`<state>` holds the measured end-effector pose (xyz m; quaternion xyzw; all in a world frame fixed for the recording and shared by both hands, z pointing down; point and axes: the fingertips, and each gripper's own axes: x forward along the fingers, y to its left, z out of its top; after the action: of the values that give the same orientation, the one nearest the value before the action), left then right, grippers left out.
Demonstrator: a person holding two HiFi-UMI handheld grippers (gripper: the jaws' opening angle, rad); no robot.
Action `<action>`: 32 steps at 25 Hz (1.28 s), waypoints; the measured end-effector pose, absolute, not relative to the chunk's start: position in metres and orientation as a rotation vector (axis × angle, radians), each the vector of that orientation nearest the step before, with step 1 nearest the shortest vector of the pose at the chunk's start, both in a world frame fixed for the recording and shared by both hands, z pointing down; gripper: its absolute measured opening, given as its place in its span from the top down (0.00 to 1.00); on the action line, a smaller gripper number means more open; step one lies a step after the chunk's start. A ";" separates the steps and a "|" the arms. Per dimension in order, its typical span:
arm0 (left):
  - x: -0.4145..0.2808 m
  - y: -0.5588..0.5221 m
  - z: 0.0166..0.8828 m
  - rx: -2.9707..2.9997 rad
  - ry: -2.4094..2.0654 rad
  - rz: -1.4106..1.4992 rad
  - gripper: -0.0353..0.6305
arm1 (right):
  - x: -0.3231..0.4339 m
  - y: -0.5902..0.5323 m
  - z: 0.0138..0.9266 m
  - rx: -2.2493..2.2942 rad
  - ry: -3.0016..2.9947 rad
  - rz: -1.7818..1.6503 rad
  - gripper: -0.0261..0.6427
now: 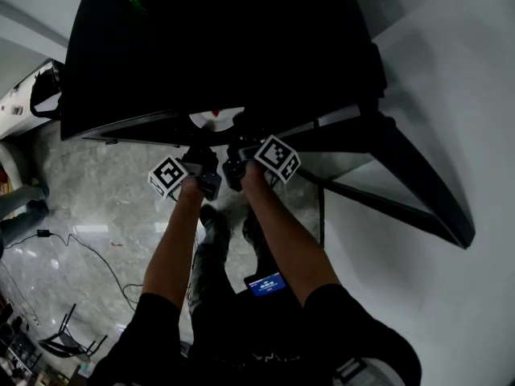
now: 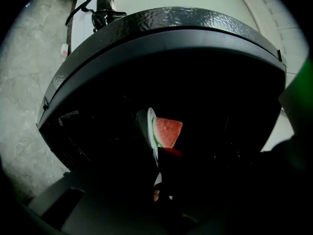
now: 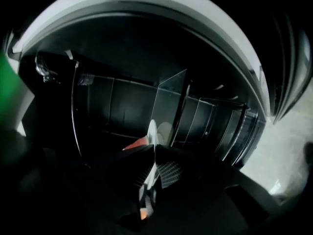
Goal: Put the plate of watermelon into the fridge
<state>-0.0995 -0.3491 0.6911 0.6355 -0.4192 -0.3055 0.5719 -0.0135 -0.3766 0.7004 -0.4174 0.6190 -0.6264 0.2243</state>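
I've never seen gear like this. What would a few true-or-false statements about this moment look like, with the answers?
1. The left gripper and the right gripper are both clamped on the same white plate. True.
2. The plate is empty. False: a red watermelon slice sits on it.
3. The fridge is dark and stands open, with the plate held at its opening. True.
4. The two grippers are held far apart. False: they are side by side, close together, on the plate's near edge.
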 end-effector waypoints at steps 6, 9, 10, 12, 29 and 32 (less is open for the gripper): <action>-0.111 -0.353 0.702 1.370 -1.110 -0.749 0.91 | -0.020 -0.375 0.701 -1.187 1.955 -1.693 0.92; -0.116 -0.354 0.706 1.311 -1.138 -0.777 0.91 | -0.023 -0.369 0.701 -1.195 2.106 -1.660 0.89; -0.117 -0.355 0.708 1.300 -1.145 -0.774 0.91 | -0.022 -0.366 0.700 -1.199 2.148 -1.643 0.86; -0.118 -0.357 0.708 1.292 -1.155 -0.773 0.92 | -0.020 -0.360 0.698 -1.219 2.239 -1.593 0.86; -0.099 -0.364 0.697 1.592 -1.140 -0.424 0.89 | -0.031 -0.365 0.707 -1.434 2.859 -1.209 0.89; -0.095 -0.362 0.697 1.667 -1.167 -0.292 0.88 | -0.031 -0.368 0.708 -1.446 2.868 -1.198 0.89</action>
<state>-0.0953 -0.3621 0.6970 0.6942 -0.4860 -0.1217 0.5169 -0.0306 -0.3683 0.7079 -0.4175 0.8280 -0.3459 -0.1427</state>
